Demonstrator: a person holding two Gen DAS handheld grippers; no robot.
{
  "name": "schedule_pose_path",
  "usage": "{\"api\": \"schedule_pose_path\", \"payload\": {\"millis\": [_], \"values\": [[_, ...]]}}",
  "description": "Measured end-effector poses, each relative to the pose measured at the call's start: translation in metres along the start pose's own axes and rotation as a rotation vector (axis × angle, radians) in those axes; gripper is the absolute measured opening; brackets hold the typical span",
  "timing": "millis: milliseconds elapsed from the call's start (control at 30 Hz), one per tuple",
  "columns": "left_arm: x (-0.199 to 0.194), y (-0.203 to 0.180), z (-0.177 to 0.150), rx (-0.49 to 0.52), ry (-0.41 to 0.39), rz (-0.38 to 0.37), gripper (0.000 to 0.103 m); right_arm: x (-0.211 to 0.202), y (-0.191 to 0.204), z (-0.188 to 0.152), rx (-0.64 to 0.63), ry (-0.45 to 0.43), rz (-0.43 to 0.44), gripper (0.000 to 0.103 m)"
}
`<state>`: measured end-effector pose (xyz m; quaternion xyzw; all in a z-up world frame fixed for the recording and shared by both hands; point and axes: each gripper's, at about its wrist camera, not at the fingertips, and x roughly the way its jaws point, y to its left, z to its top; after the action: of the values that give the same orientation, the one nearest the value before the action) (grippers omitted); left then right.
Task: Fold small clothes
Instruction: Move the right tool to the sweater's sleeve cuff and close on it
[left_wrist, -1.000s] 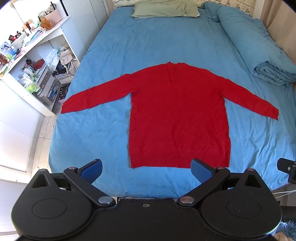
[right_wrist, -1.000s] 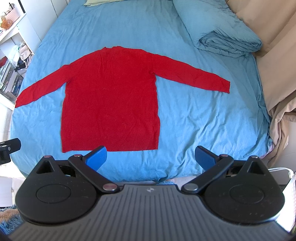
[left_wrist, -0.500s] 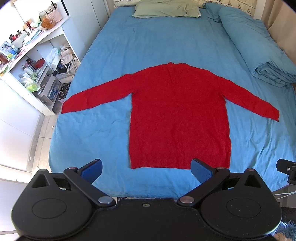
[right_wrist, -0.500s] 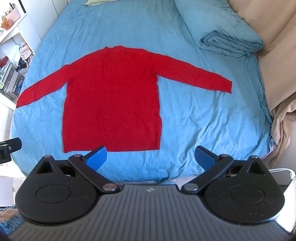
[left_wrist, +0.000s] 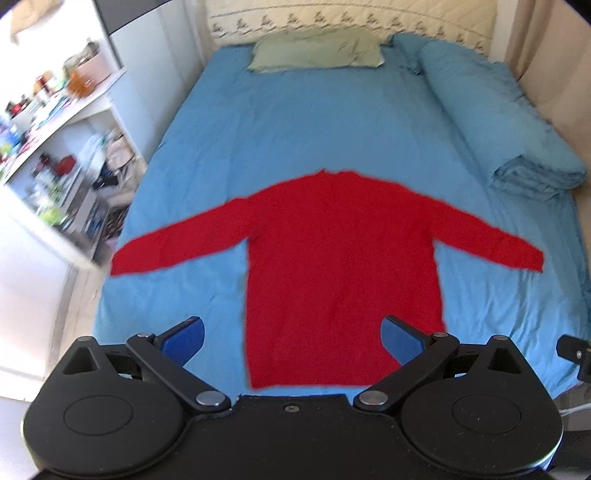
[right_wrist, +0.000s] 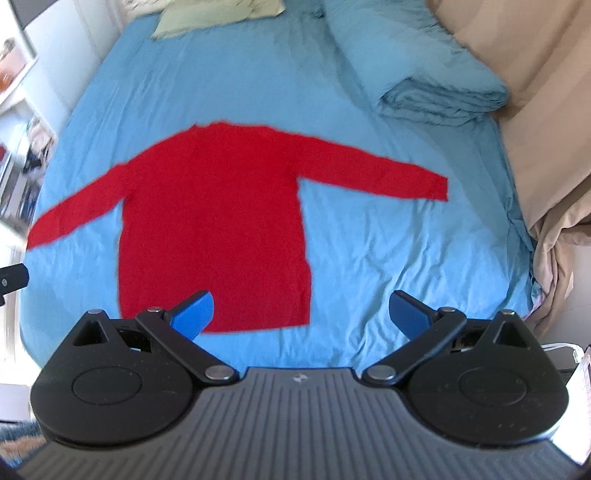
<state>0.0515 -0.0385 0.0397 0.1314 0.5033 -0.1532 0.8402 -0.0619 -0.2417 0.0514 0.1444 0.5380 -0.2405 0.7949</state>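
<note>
A red long-sleeved sweater (left_wrist: 340, 266) lies flat on the blue bed (left_wrist: 303, 122), both sleeves spread out, its hem toward me. It also shows in the right wrist view (right_wrist: 214, 225). My left gripper (left_wrist: 293, 338) is open and empty, above the hem at the foot of the bed. My right gripper (right_wrist: 303, 314) is open and empty, above the sweater's lower right corner.
A rolled blue duvet (left_wrist: 509, 122) lies along the bed's right side and a green pillow (left_wrist: 317, 51) at the head. White cluttered shelves (left_wrist: 55, 155) stand left of the bed. Beige fabric (right_wrist: 535, 92) hangs at the right edge.
Both grippers have moved forward and tilted up, so the sweater sits lower and nearer in both views and the headboard has come into sight. Both stay open.
</note>
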Motion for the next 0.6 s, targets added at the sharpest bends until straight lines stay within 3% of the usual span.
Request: {"api": "schedule_pose_path", "payload": {"millis": [100, 267, 600], "values": [[0.012, -0.018, 0.034, 0.020, -0.051, -0.044, 0.103, 0.006, -0.025, 0.019, 0.069, -0.034, -0.012, 0.103], [0.050, -0.082, 0.079, 0.054, -0.107, -0.019, 0.103, 0.038, -0.096, 0.053, 0.185, -0.111, 0.031, 0.103], [0.156, -0.219, 0.134, -0.021, -0.190, -0.008, 0.103, 0.191, -0.266, 0.112, 0.331, -0.262, 0.056, 0.103]]}}
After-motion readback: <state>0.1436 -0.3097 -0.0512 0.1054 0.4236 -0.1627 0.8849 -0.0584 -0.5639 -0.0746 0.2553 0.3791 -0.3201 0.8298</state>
